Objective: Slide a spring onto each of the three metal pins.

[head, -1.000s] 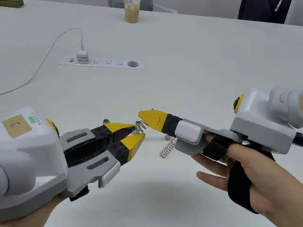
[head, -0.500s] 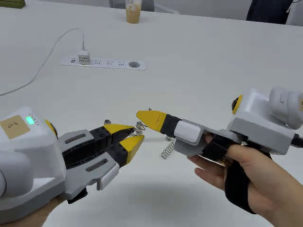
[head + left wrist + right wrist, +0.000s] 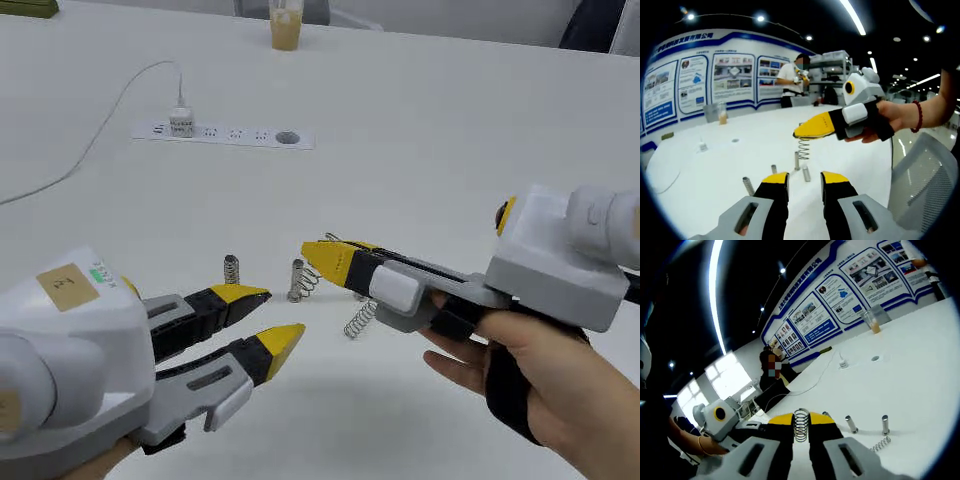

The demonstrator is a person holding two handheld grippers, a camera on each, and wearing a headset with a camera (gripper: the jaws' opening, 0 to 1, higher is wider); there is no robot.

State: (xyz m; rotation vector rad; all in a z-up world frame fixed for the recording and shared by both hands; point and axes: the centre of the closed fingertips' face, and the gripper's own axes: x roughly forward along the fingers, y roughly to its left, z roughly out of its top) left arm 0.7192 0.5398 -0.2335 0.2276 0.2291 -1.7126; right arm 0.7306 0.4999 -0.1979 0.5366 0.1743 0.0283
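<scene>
Your left gripper [image 3: 282,312]: yellow tips, black-grey jaws, white housing, tan sticker [image 3: 62,283], green light [image 3: 100,273]. Your right gripper [image 3: 312,252]: same colours, round yellow button [image 3: 503,215]. Black strap [image 3: 508,388] on your right hand, red bead bracelet [image 3: 918,116] on that wrist.

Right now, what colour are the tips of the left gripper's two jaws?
Yellow, over black behind them. The left gripper shows this best in the head view.
</scene>
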